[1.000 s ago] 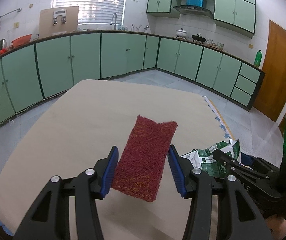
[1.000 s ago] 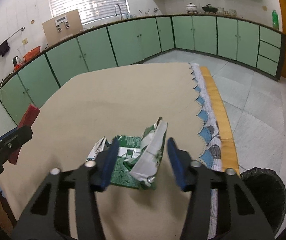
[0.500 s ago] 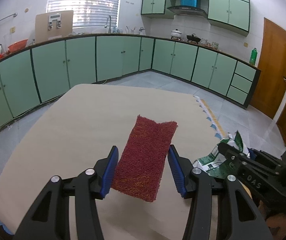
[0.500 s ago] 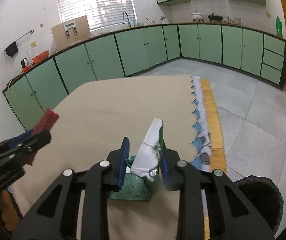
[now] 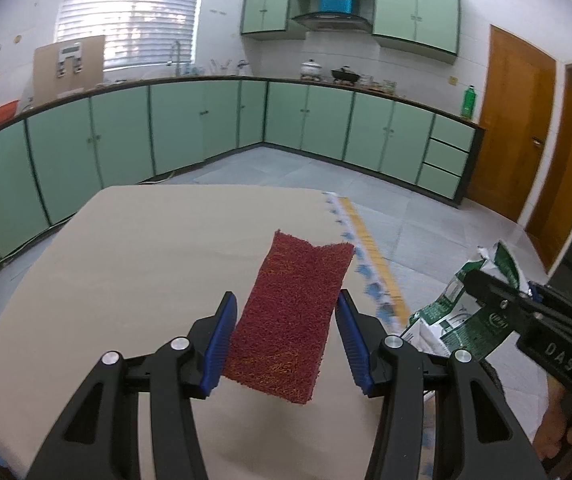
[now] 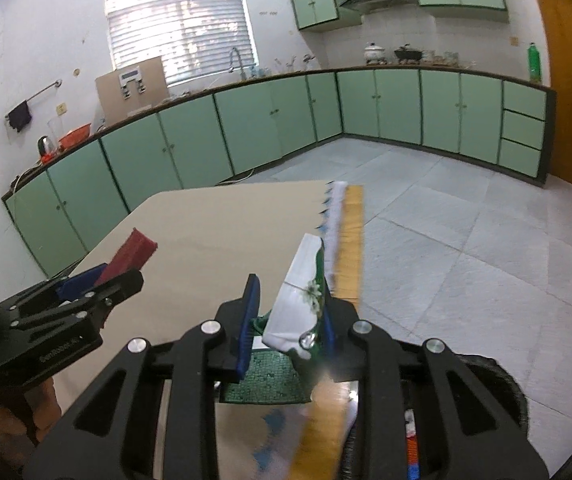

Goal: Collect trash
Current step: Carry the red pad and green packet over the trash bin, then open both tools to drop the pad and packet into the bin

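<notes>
The wrapper (image 6: pixel 300 308), a crumpled green-and-white packet, sits upright between the blue pads of the right hand-held gripper (image 6: pixel 288 318); the pads press it on both sides, so it is clamped, lifted above the tabletop (image 6: pixel 213 220) near the right edge. The red pad (image 5: pixel 292 316), a flat scouring sponge, is clamped between the pads of the left hand-held gripper (image 5: pixel 283 338) and juts forward past the fingertips, clear of the beige surface.

The tabletop's right edge shows a scalloped blue-and-white trim (image 5: pixel 366 268) with a yellow strip beside it. Beyond that edge the tiled floor (image 6: pixel 466 220) lies open all the way to the green cabinets (image 5: pixel 205 124) lining the walls. The far half of the tabletop is bare, with free room ahead of both grippers.

A dark bin (image 6: pixel 502 384) stands on the floor just right of the table, partly hidden behind the right gripper's arm. From the left wrist view the right gripper comes in from the right with the wrapper hanging out past the table edge; the two grippers are near each other but apart. A wooden door (image 5: pixel 514 120) stands at the far right.
</notes>
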A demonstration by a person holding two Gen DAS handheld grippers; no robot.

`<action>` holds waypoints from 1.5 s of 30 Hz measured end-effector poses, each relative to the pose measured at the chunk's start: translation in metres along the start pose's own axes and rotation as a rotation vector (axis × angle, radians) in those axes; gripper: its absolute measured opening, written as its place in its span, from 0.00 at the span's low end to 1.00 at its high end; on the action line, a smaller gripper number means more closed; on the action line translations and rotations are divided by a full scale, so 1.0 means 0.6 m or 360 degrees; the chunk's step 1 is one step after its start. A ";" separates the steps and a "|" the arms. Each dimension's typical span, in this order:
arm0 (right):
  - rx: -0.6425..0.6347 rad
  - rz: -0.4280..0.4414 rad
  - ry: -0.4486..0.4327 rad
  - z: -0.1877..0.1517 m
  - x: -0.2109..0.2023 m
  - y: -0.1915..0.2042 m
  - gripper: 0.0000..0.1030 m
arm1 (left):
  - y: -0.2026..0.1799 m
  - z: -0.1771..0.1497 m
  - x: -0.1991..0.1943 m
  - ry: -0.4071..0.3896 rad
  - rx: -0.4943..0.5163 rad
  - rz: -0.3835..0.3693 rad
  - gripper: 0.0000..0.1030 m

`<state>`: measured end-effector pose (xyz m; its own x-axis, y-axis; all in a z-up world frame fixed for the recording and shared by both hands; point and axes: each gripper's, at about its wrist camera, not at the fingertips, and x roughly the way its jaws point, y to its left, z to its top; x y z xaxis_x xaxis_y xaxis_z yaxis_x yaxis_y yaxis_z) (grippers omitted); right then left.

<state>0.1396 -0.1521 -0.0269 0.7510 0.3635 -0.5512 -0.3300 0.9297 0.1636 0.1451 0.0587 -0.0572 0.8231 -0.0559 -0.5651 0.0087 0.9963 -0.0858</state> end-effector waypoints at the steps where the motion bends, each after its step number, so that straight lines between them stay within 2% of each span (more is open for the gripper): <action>1: 0.0005 -0.0019 -0.0007 -0.001 -0.010 -0.010 0.25 | -0.011 0.000 -0.001 0.0001 0.0008 -0.0020 0.49; 10: 0.0059 -0.0233 -0.0041 -0.020 -0.088 -0.111 0.25 | -0.135 -0.001 -0.003 0.0012 0.0127 -0.0247 0.49; 20: 0.0150 -0.0452 -0.0035 -0.064 -0.138 -0.220 0.25 | -0.278 -0.028 0.018 0.0094 0.0240 -0.0492 0.49; 27: 0.0247 -0.0539 0.0016 -0.113 -0.148 -0.286 0.25 | -0.339 -0.058 0.049 0.0159 0.0323 -0.0537 0.49; 34: 0.0296 -0.0557 0.0085 -0.141 -0.122 -0.328 0.26 | -0.378 -0.087 0.090 0.0242 0.0354 -0.0567 0.49; 36: 0.0303 -0.0557 0.0111 -0.148 -0.116 -0.336 0.28 | -0.384 -0.089 0.103 0.0279 0.0341 -0.0586 0.50; 38: 0.0312 -0.0539 0.0130 -0.150 -0.108 -0.342 0.40 | -0.383 -0.087 0.109 0.0293 0.0324 -0.0604 0.52; 42: 0.0309 -0.0552 0.0123 -0.151 -0.108 -0.344 0.47 | -0.379 -0.081 0.104 0.0255 0.0329 -0.0612 0.63; 45: 0.0310 -0.0567 0.0107 -0.151 -0.112 -0.342 0.56 | -0.372 -0.076 0.091 0.0228 0.0319 -0.0611 0.67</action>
<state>0.1052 -0.3728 -0.0975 0.7576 0.0184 -0.6525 0.0630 0.9929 0.1012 0.1625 -0.1696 -0.1063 0.6521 -0.4179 -0.6326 0.4192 0.8940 -0.1585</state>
